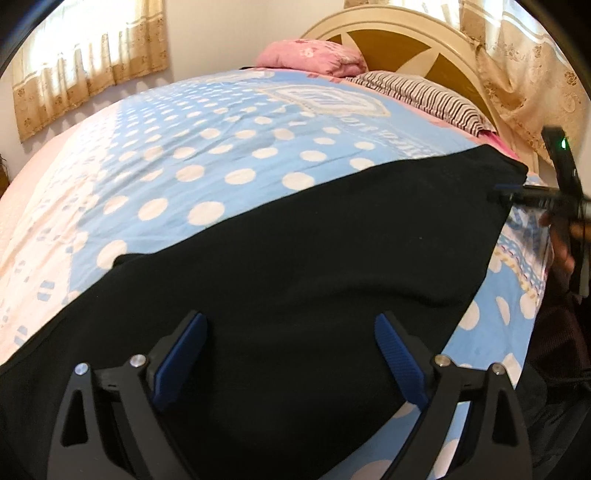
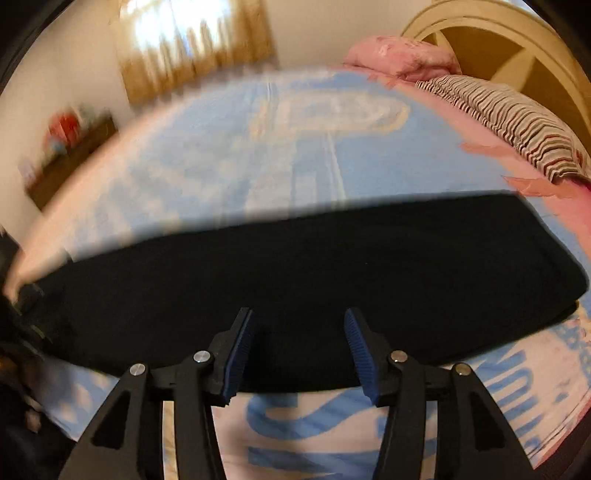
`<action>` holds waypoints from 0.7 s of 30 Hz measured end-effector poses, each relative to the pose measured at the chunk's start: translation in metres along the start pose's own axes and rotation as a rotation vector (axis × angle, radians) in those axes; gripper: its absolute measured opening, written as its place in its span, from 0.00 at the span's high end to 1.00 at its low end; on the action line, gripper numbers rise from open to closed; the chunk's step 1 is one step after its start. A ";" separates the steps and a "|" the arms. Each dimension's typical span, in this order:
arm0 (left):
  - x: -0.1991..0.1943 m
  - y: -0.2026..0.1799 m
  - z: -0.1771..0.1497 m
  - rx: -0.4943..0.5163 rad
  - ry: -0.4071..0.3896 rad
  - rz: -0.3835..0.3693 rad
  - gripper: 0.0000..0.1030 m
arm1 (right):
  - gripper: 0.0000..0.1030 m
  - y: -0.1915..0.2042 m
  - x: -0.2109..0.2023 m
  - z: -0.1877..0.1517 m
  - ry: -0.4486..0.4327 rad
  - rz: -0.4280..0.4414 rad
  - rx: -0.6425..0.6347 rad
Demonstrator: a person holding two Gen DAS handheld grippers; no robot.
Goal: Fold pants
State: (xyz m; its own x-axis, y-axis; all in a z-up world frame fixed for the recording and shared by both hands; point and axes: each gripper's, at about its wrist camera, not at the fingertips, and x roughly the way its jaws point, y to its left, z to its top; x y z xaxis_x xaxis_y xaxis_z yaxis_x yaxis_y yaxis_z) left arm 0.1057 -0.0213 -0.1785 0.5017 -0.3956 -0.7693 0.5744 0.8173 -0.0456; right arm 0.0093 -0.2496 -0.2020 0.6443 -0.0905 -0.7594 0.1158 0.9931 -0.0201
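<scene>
Black pants [image 1: 314, 251] lie flat in a long folded band across a blue polka-dot bedspread [image 1: 207, 155]. My left gripper [image 1: 291, 328] is open and empty, its blue pads just above the pants near one end. In the right wrist view the pants [image 2: 332, 266] stretch left to right. My right gripper [image 2: 299, 325] is open and empty over their near edge. The right gripper also shows in the left wrist view [image 1: 506, 192] at the pants' far right corner.
A striped pillow [image 1: 424, 96] and a pink pillow [image 1: 314, 55] lie by the cream headboard [image 1: 388, 26]. Curtains [image 1: 88, 62] hang on the wall. A wooden shelf [image 2: 70, 155] stands beyond the bed. The right wrist view is blurred.
</scene>
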 end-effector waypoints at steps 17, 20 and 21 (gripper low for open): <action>-0.016 0.036 -0.006 -0.061 0.004 0.087 0.08 | 0.48 0.002 -0.018 0.002 -0.074 0.040 0.042; -0.018 0.045 -0.007 -0.079 0.002 0.105 0.08 | 0.48 -0.006 -0.032 0.002 -0.122 0.030 0.075; -0.018 0.047 -0.007 -0.083 0.003 0.113 0.07 | 0.48 -0.009 -0.035 0.002 -0.129 0.028 0.084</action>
State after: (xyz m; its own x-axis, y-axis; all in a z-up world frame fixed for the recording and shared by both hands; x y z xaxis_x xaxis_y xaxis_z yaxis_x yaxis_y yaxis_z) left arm 0.1191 0.0270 -0.1719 0.5582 -0.2979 -0.7744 0.4587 0.8885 -0.0112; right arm -0.0127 -0.2552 -0.1734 0.7395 -0.0767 -0.6687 0.1555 0.9861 0.0589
